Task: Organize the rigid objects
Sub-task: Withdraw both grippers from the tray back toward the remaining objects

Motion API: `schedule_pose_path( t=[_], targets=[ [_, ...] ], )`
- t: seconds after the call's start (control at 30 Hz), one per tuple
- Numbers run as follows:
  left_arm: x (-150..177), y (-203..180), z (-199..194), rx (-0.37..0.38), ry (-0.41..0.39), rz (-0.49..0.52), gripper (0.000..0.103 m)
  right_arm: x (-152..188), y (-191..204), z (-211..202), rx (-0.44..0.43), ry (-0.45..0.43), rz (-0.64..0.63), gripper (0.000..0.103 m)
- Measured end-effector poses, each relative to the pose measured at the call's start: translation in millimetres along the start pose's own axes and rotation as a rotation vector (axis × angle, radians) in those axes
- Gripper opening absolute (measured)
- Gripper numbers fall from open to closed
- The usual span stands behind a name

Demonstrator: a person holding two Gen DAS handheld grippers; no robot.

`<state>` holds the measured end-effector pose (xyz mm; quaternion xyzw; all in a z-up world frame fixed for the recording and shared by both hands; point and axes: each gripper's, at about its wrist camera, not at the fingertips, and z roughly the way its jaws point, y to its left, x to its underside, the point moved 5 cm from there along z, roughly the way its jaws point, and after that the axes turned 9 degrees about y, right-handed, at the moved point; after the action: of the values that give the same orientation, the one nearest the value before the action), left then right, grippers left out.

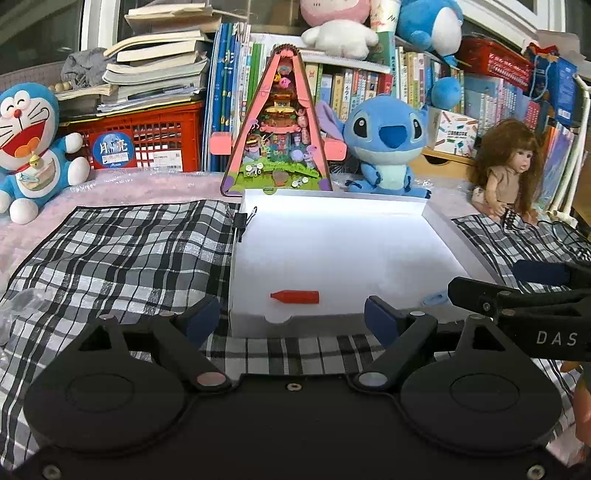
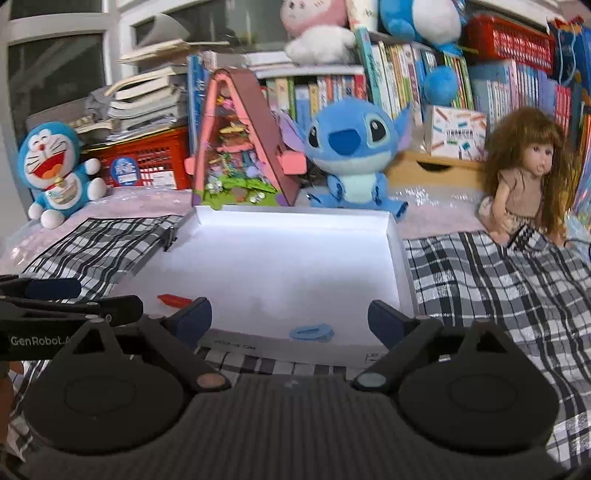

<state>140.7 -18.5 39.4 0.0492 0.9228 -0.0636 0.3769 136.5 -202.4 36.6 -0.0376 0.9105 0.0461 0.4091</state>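
Red piece (image 1: 294, 297): we see it lying in the white tray (image 1: 332, 243).
Left tool (image 1: 291, 315): wide, nothing between.
Right tool (image 2: 290, 319): wide, nothing between.

Cluttered desk against packed bookshelves

At 12 o'clock, rows of upright books (image 1: 354, 88) fill the shelves; at 10 o'clock a window frame (image 2: 55, 33) stands behind a leaning stack of books (image 1: 159, 62) on a red crate (image 1: 147, 136). A black-and-white plaid cloth (image 1: 122, 251) covers the desk, brightly lit from above.
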Motion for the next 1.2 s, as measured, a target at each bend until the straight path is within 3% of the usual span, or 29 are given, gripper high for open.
schedule_pose_path(
  t=[0.27, 0.73, 1.2],
  targets=[
    [22.5, 0.0, -23.7, 0.021, -0.033, 0.014, 0.086, 19.1, 9.8, -20.8, -0.008, -0.056, -0.068, 0.103],
    [62.8, 1.3, -49.1, 0.006, -0.096, 0.036, 0.089, 54.4, 20.3, -42.8, -0.004, -0.111, -0.147, 0.103],
    [106.4, 18.5, -55.0, -0.047, -0.133, 0.055, 0.091, 94.3, 22.7, -55.7, 0.016, -0.136, -0.188, 0.103]
  ],
)
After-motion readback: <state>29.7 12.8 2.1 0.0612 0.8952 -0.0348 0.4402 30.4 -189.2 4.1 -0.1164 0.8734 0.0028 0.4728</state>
